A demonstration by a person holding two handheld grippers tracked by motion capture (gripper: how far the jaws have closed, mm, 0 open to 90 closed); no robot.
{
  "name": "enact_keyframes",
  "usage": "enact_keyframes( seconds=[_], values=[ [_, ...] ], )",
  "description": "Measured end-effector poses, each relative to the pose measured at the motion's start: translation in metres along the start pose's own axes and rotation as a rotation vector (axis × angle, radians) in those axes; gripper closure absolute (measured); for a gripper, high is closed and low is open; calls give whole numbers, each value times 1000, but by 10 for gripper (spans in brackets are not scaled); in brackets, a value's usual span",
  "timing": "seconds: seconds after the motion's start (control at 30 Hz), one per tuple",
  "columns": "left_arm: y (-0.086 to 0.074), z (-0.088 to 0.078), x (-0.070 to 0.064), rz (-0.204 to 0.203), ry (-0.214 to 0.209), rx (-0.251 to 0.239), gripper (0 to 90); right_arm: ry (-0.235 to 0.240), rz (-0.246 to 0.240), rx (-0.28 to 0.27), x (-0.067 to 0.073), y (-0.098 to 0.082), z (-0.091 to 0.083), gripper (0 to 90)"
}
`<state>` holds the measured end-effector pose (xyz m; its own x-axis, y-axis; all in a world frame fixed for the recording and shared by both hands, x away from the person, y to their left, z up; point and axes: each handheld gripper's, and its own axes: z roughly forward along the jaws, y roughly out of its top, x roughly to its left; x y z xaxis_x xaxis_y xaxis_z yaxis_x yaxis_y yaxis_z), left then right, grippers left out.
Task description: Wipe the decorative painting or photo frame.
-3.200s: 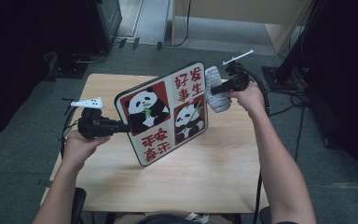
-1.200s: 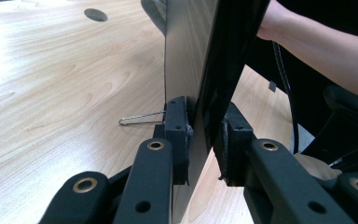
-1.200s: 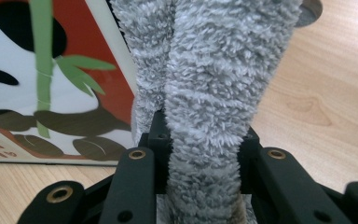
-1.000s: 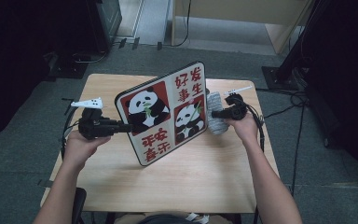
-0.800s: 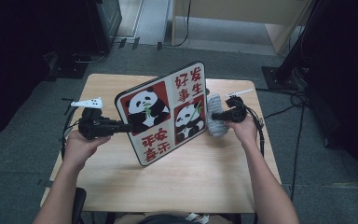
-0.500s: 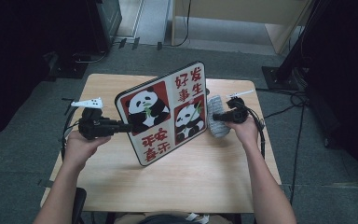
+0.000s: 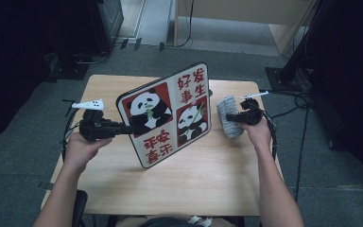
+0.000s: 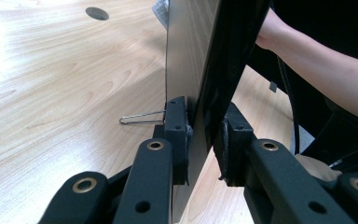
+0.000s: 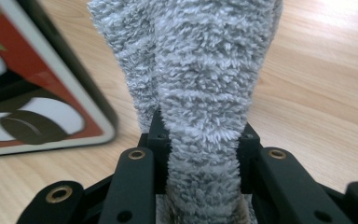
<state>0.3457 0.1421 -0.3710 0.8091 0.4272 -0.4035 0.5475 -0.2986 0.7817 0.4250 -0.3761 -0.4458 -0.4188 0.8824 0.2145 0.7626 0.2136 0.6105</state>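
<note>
Since the earliest frame, the right gripper (image 7: 230, 117) has come down from beside the board's upper corner to just beside its right edge; the left gripper (image 7: 126, 128) has kept its place.

Board (image 7: 166, 112): rectangular, black-rimmed, with two panda pictures on red and Chinese characters in red on white. It stands tilted on the table (image 7: 203, 179), its lower corner toward the person. The left gripper is clamped on the board's left edge, pads (image 8: 176, 135) pressing both faces.

Cloth (image 7: 228, 115): grey, fluffy, bunched. The right gripper is closed tight on it, the pile bulging out between the jaws (image 9: 200, 154). The cloth hangs just right of the board; whether it touches the board cannot be told.

Surroundings: a thin wire clip (image 8: 142, 117) lies on the table behind the board, near the left gripper's pad. A round hole (image 8: 97, 12) sits in the tabletop farther behind the board. Cables (image 7: 295, 101) trail off right of the board. Nothing lies between cloth and board.
</note>
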Motion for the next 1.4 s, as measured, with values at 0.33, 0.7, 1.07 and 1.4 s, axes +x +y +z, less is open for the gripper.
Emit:
enact_keyframes(
  seconds=[0.33, 0.7, 1.07, 1.4],
  values=[
    [0, 0, 0, 0, 0, 0, 771, -29, 66, -19, -23, -15, 14, 676],
    [0, 0, 0, -5, -3, 1, 767, -91, 103, -17, -30, -20, 33, 597],
    [0, 0, -1, -10, -1, 1, 761, -116, 104, -16, -29, -18, 32, 352],
    [0, 0, -1, -8, 7, 4, 762, -93, 85, -30, -21, -13, 23, 327]
  ],
)
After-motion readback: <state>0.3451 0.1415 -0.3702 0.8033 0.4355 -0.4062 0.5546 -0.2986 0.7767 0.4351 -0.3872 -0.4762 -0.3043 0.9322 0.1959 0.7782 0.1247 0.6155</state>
